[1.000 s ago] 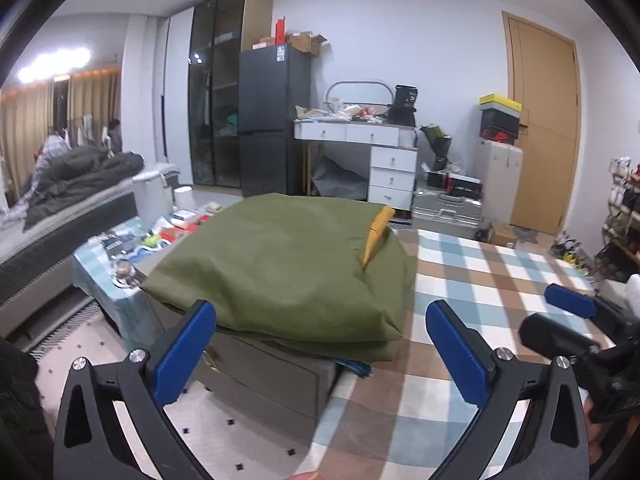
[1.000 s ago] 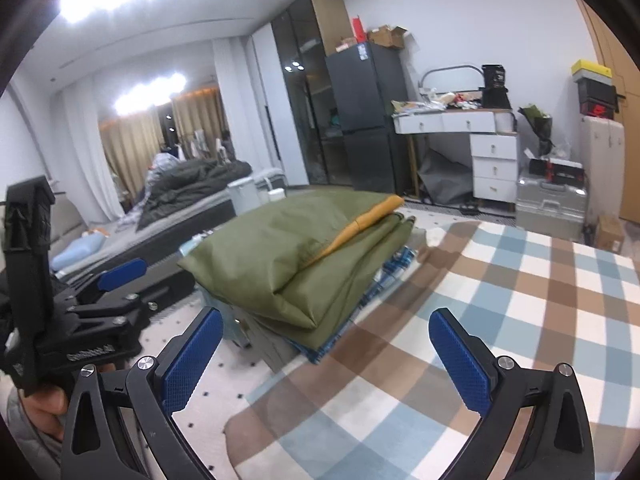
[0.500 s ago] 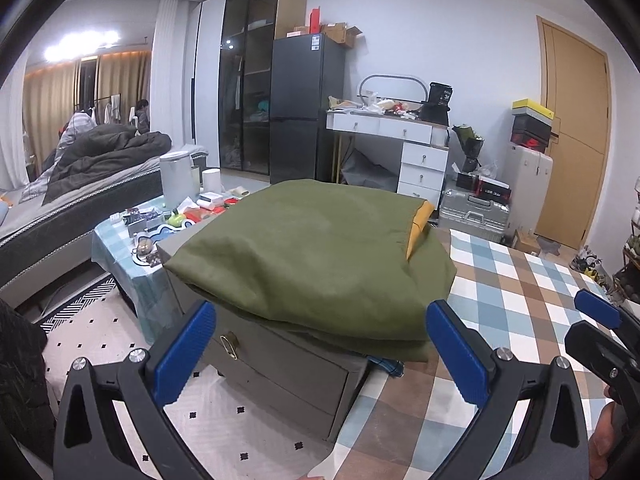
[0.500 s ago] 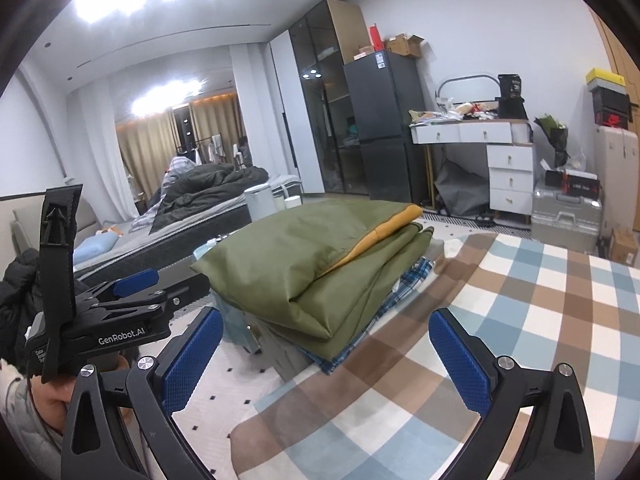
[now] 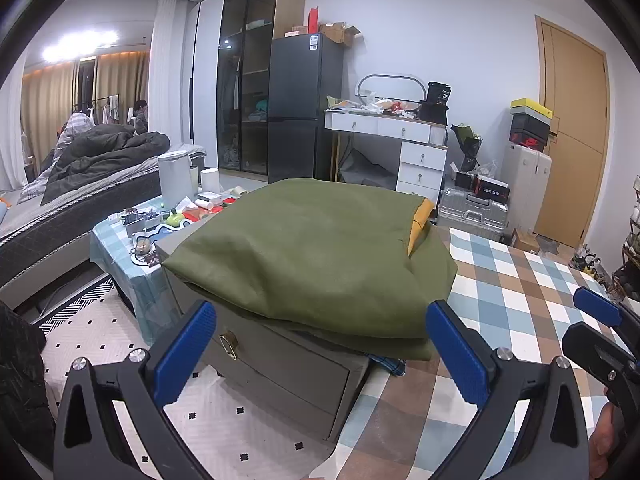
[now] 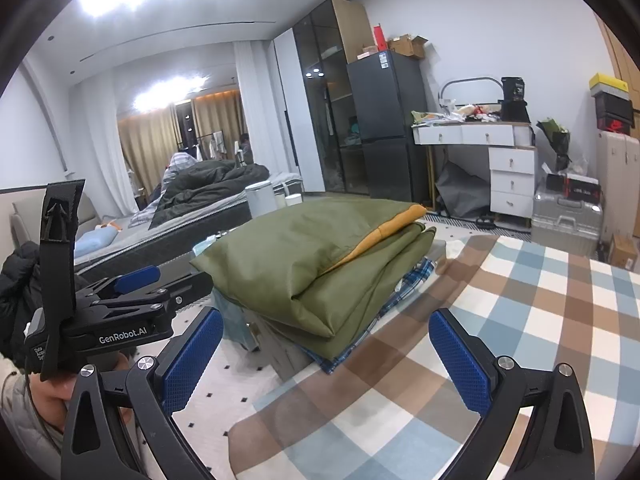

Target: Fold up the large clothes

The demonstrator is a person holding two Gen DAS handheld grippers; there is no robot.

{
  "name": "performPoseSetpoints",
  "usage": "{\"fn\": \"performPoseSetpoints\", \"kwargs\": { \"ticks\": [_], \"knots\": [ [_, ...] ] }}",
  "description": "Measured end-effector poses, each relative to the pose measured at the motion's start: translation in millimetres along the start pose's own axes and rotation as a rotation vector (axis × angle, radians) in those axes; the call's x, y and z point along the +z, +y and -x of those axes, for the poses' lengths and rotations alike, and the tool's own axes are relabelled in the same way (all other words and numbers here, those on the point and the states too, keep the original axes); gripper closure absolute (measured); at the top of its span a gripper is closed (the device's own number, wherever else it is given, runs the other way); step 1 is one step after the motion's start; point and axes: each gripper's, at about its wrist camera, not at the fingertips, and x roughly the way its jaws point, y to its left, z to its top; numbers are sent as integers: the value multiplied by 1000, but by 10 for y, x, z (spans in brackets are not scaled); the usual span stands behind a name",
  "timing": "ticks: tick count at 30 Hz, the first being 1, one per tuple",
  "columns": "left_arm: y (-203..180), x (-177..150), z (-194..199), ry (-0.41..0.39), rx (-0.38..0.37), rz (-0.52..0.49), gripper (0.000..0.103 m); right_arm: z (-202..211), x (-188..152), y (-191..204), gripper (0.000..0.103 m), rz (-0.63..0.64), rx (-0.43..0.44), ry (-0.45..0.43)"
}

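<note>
Garment [image 5: 316,256]: folded, atop cabinet [image 5: 280,364], ahead of both tongs | left tongs [image 5: 320,356] nearer, spread, empty | right tongs [image 6: 326,360] spread, empty, garment lay ahead-left.

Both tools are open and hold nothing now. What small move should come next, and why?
Probably lower the right tool toward the near edge of the checked cloth to grip it. The green garment already lies folded on the grey cabinet, while the checked cloth lies spread flat. The left tool is open too, and both hang above the surface with nothing between their fingers.
</note>
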Motion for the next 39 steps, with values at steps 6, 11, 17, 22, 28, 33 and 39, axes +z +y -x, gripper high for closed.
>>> {"fn": "performPoseSetpoints", "kwargs": {
  "ticks": [6, 11, 17, 22, 28, 33, 39],
  "knots": [
    [-12, -5, 5, 4, -8, -4, 1, -13, -12, -6, 0, -1, -12, 5],
    [-11, -6, 13, 2, -20, -8, 1, -26, -14, 8, 0, 1, -25, 10],
    [-9, -1, 9, 3, -25, -5, 1, -25, -21, 27, 0, 9, -26, 10],
    [-20, 4, 9, 3, -23, -5, 1, -27, -25, 25, 0, 12, -25, 13],
    [-26, -4, 14, 2, -22, -9, 1, -14, -39, 20, 0, 11, -25, 8],
    [-34, -17, 21, 1, -21, -13, 1, -6, -47, 10, 0, 10, -23, 5],
    [-38, -19, 25, 1, -21, -13, 1, 4, -51, 0, 0, 8, -23, 4]
  ]
}}
